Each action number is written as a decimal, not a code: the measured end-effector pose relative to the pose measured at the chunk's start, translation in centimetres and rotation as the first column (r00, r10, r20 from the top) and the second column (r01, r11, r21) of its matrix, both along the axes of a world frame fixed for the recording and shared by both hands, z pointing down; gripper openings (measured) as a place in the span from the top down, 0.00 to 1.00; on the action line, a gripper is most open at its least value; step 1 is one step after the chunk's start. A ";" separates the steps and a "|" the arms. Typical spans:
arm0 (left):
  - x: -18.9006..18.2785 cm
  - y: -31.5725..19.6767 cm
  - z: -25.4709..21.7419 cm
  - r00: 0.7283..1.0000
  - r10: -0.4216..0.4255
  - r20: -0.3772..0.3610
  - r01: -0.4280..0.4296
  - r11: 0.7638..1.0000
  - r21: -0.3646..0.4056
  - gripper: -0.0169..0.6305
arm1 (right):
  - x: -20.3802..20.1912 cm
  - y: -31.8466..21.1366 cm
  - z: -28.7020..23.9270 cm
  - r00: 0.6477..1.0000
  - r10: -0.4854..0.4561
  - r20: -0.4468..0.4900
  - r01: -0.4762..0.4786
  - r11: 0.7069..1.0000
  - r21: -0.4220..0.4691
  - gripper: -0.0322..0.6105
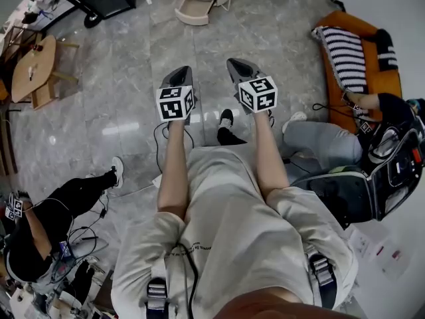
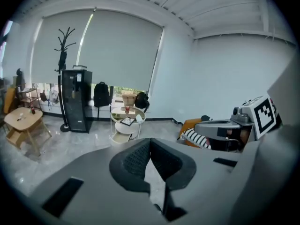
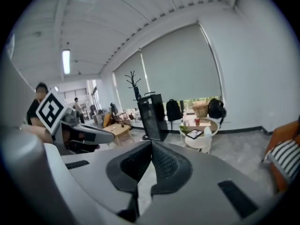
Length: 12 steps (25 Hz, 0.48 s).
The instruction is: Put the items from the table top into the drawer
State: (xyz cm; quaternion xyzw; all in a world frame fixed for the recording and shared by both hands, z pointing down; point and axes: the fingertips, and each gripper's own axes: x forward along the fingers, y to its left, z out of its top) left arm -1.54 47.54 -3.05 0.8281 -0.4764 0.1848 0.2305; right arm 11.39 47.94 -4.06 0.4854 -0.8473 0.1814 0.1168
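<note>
Grey marble floor (image 1: 133, 118) lies beneath left claw (image 1: 180, 75) and right claw (image 1: 239, 65), both clenched empty, well short of the round desk (image 2: 114, 116); task apparently not begun

Beige T-shirt (image 1: 229, 218); grey left gripper (image 1: 180, 72), right gripper (image 1: 237, 64); black-and-white marker cubes (image 1: 175, 103)

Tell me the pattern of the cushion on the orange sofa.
Black and white stripes; the head view shows the cushion best.
</note>
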 end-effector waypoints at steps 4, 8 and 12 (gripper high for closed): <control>0.3 -4.8 -2.3 1.000 -0.026 -0.011 0.027 0.995 0.095 0.94 | 0.3 -4.5 -1.0 0.996 -0.053 0.067 0.053 0.999 -0.004 0.90; 3.2 -8.5 -2.5 0.994 -0.026 -0.108 0.035 0.997 0.075 0.94 | 3.5 -9.1 -1.0 0.994 -0.043 0.101 0.042 0.999 0.004 0.90; 4.9 -9.5 -1.9 0.993 -0.039 -0.114 0.048 0.996 0.080 0.94 | 5.3 -10.9 0.5 0.989 -0.038 0.141 0.043 0.998 -0.038 0.90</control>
